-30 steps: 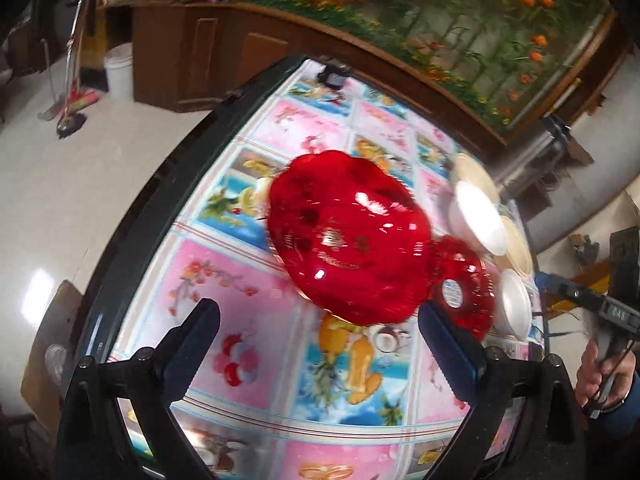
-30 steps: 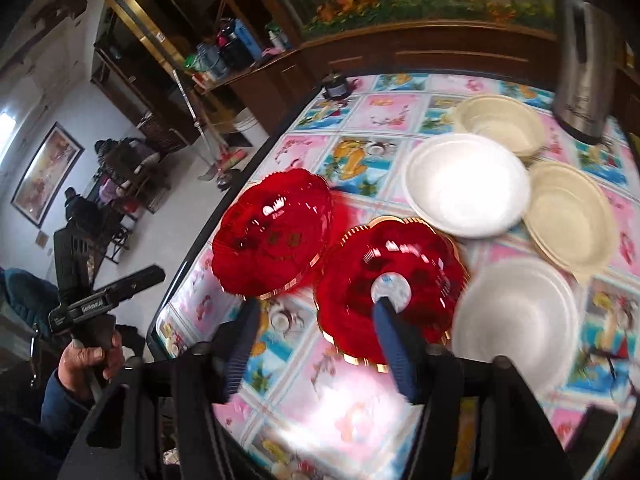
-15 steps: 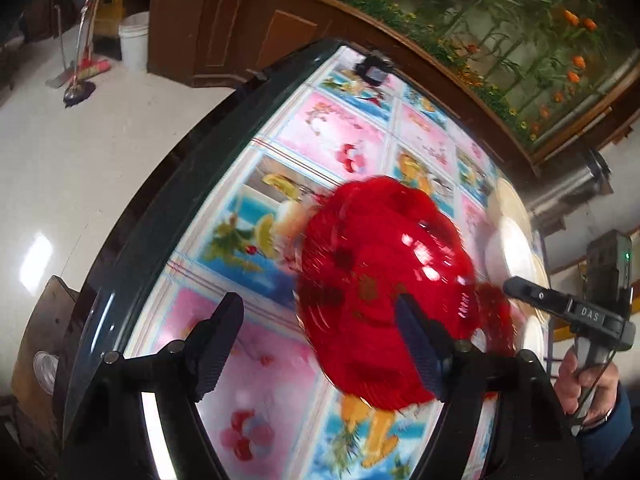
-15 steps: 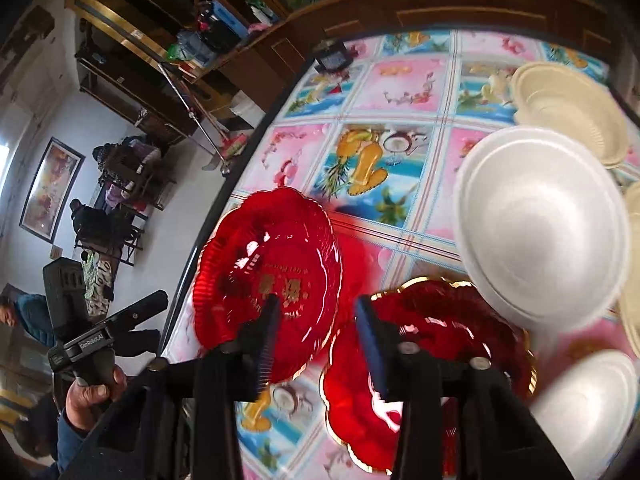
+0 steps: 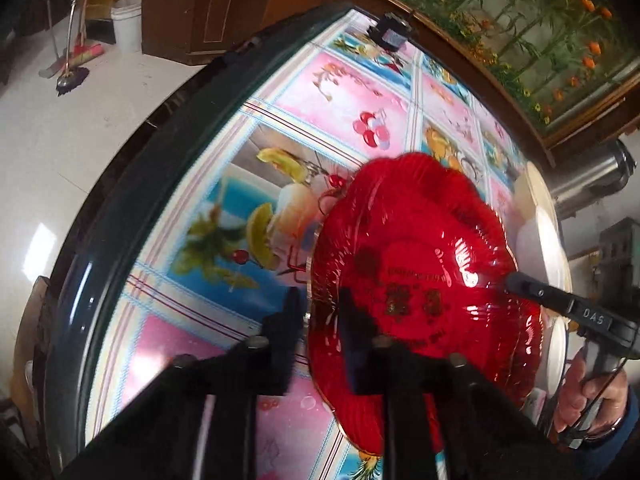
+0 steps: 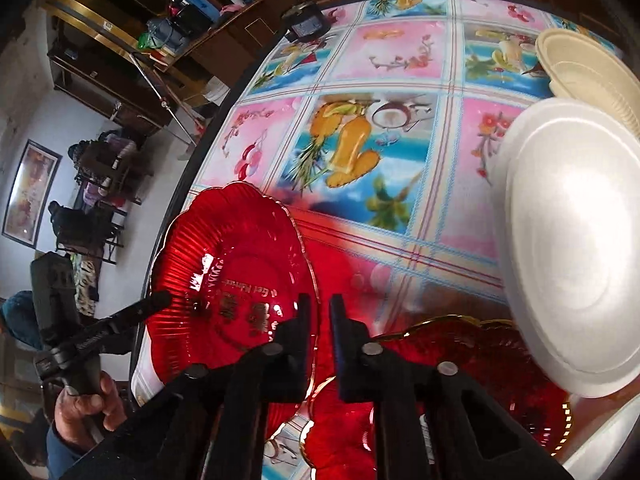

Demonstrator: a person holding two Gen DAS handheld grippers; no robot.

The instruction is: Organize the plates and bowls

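A scalloped red plate (image 5: 420, 280) with gold lettering is tilted above the table. My left gripper (image 5: 320, 340) is shut on its left rim. My right gripper (image 6: 318, 344) is shut on the opposite rim of the same red plate (image 6: 232, 288). The right gripper also shows at the right in the left wrist view (image 5: 560, 304), and the left gripper shows at the left in the right wrist view (image 6: 116, 320). A second red plate (image 6: 460, 380) with a gold rim lies on the table below my right gripper. A white plate (image 6: 576, 240) and a cream bowl (image 6: 592, 72) lie to the right.
The round table (image 5: 120, 240) has a dark rim and a fruit-print cloth (image 6: 380, 152). A small black object (image 5: 390, 34) stands at its far edge. A steel kettle (image 5: 592, 176) stands at the right. A wooden cabinet runs behind the table.
Both grippers have closed on opposite rims of the scalloped red plate. The plate has come up off the table and is tilted. Both cameras have moved closer to it.
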